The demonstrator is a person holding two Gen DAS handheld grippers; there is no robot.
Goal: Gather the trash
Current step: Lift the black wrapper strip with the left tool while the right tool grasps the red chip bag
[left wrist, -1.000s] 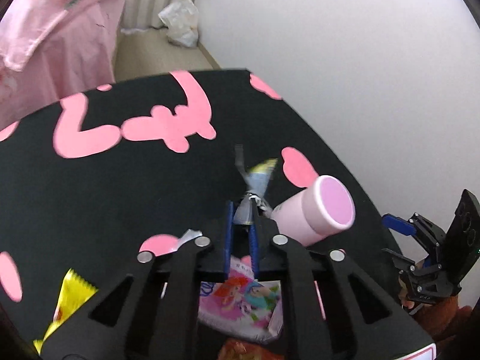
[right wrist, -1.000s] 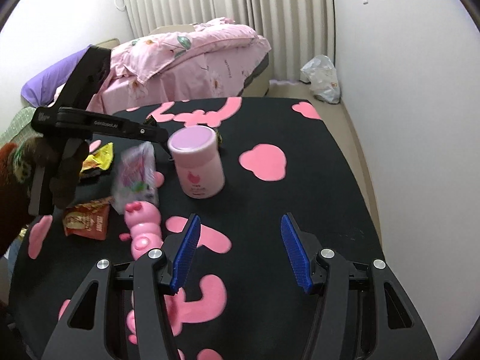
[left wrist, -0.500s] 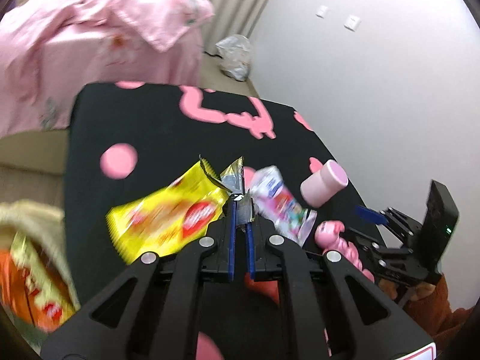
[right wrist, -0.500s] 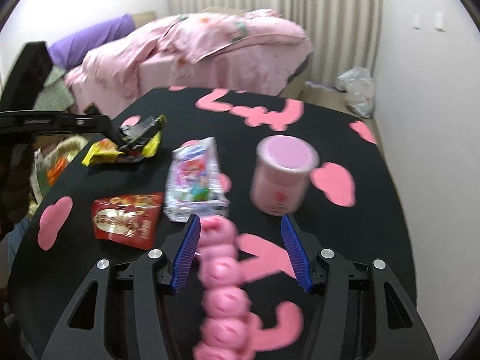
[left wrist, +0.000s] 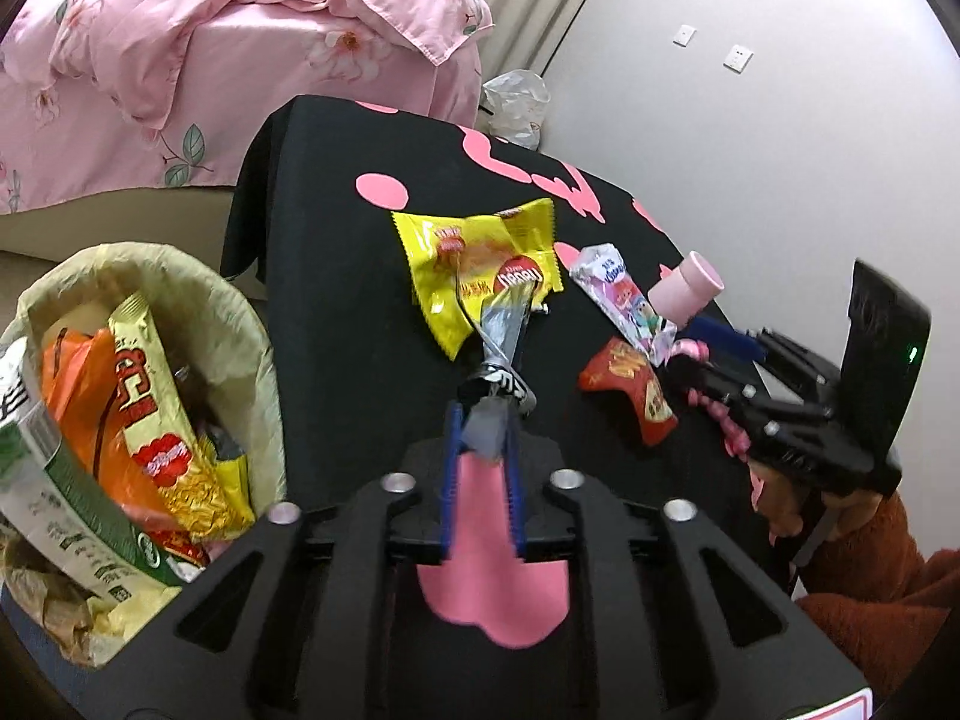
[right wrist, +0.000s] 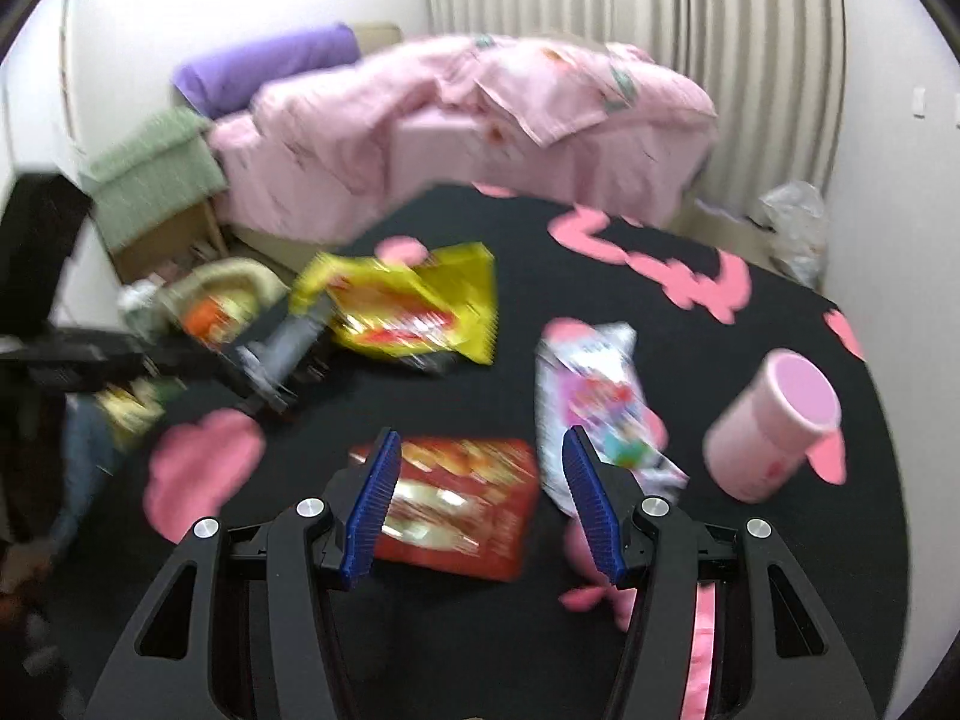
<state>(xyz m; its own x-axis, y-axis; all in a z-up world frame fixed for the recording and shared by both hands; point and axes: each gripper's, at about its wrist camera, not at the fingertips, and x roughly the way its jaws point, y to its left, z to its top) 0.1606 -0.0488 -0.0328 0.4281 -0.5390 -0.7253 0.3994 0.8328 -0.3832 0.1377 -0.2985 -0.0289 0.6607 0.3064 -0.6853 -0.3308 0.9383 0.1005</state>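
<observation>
Swinging from the pink cup toward my bin (left wrist: 150, 372), left gripper (left wrist: 480, 420) clamps the light, crinkly silver wrapper (left wrist: 501, 336) by its twisted end; right gripper (right wrist: 480, 444) gapes.

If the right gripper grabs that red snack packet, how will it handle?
The red snack packet looks flat, thin and crinkly, so probably floppy and light. Its glossy film may slip between the open right gripper. Lying flat on the black table, it may need an edge pinch.

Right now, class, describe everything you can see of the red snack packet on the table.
The red snack packet is a flat, glossy, crinkled foil pouch printed with golden snack pictures. It lies on the black table, apart from the yellow wrapper, its right edge beside the pink cartoon packet. The open right gripper hovers over it.
</observation>
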